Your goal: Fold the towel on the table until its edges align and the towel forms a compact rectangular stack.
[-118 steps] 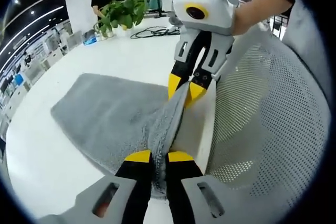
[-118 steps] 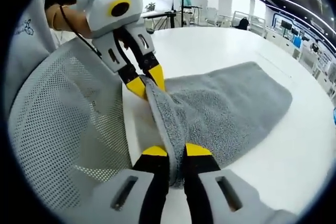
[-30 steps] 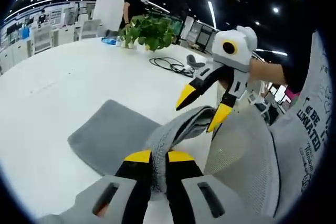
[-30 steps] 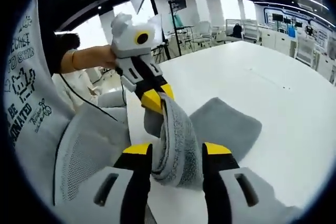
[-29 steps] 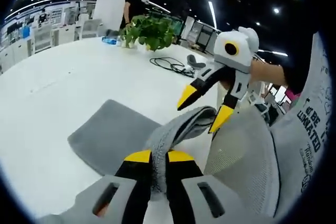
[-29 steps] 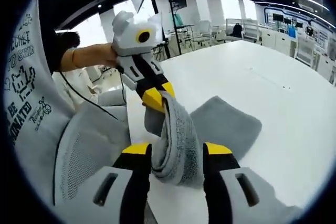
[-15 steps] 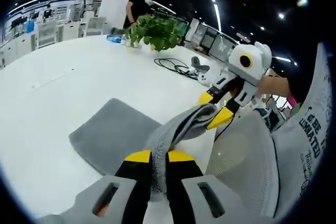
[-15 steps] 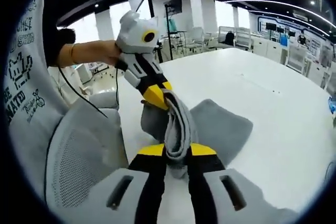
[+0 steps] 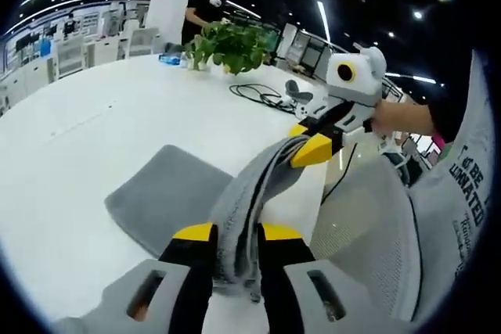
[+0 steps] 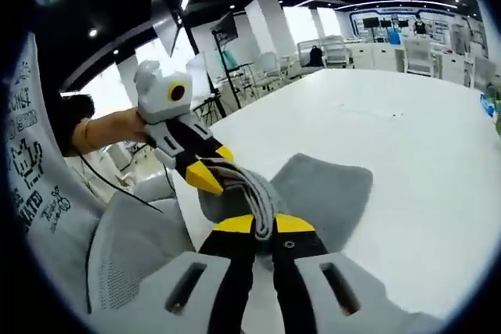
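Left gripper view, left to right: wide white tabletop [image 9: 70, 138]; grey terry towel [image 9: 160, 197] with far part flat on it, near edge lifted off the surface. Leafy green potted plant [image 9: 231, 43] at far table edge, person in black [image 9: 202, 9] behind, black cable coil [image 9: 262, 95] beside. Left gripper [image 9: 233, 234], yellow-tipped black jaws narrow, pinching gathered towel edge. Right gripper [image 9: 309, 145] further along same raised edge, jaws closed on towel. White mesh chair back [image 9: 368, 248] at right.

Right gripper view, left to right: mesh chair back [image 10: 129, 260]; left gripper [image 10: 205, 175] held by hand [image 10: 117, 127], jaws clamped on towel fold. Right gripper [image 10: 264, 224], jaws narrow, gripping bunched towel [image 10: 325, 189]; rest draped down onto tabletop [image 10: 407, 154].
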Action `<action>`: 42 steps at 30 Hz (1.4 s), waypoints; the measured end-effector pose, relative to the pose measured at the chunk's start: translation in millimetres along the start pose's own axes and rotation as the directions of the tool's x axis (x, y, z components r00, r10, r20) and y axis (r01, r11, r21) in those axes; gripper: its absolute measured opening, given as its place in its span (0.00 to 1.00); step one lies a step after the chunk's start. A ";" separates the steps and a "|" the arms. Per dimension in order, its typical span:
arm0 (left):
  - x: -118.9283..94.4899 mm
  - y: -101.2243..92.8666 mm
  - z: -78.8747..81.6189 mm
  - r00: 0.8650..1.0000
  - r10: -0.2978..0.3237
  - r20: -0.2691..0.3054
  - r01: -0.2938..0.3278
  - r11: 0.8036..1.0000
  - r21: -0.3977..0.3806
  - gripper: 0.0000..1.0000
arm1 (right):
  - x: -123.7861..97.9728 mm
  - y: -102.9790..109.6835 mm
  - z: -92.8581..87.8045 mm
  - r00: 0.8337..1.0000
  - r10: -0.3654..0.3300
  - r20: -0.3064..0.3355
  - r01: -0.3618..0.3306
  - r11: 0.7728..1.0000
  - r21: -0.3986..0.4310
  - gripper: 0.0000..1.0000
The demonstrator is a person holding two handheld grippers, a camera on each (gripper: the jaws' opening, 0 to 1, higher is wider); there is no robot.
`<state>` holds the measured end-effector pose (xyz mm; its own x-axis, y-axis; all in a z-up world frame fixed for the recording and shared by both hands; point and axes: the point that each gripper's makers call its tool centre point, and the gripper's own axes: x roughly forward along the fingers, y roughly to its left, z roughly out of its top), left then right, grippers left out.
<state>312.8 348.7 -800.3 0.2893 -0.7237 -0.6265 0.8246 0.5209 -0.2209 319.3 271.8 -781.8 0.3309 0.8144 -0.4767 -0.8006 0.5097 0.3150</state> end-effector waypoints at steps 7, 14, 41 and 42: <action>-3.1 -7.6 -12.7 0.997 0.070 -0.038 -0.066 0.992 0.108 0.34 | 0.5 -2.3 4.1 1.000 -0.011 0.003 0.011 1.000 -0.004 0.05; -6.9 0.8 -25.3 0.985 0.164 -0.058 -0.151 0.972 0.182 0.34 | 1.9 -4.6 5.7 1.000 -0.018 0.004 0.018 1.000 0.001 0.06; -29.8 20.6 20.3 0.965 0.205 0.161 -0.219 0.973 0.071 0.12 | -14.2 1.6 30.4 1.000 -0.022 0.019 0.023 0.997 -0.071 0.06; -29.7 21.5 21.3 0.965 0.206 0.165 -0.219 0.974 0.065 0.11 | -13.1 -0.1 32.0 1.000 -0.023 0.021 0.024 0.997 -0.073 0.06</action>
<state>332.3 371.7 -770.5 0.5292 -0.6654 -0.5266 0.7710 0.6362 -0.0291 330.9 270.0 -749.3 0.3594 0.8081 -0.4667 -0.8264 0.5079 0.2429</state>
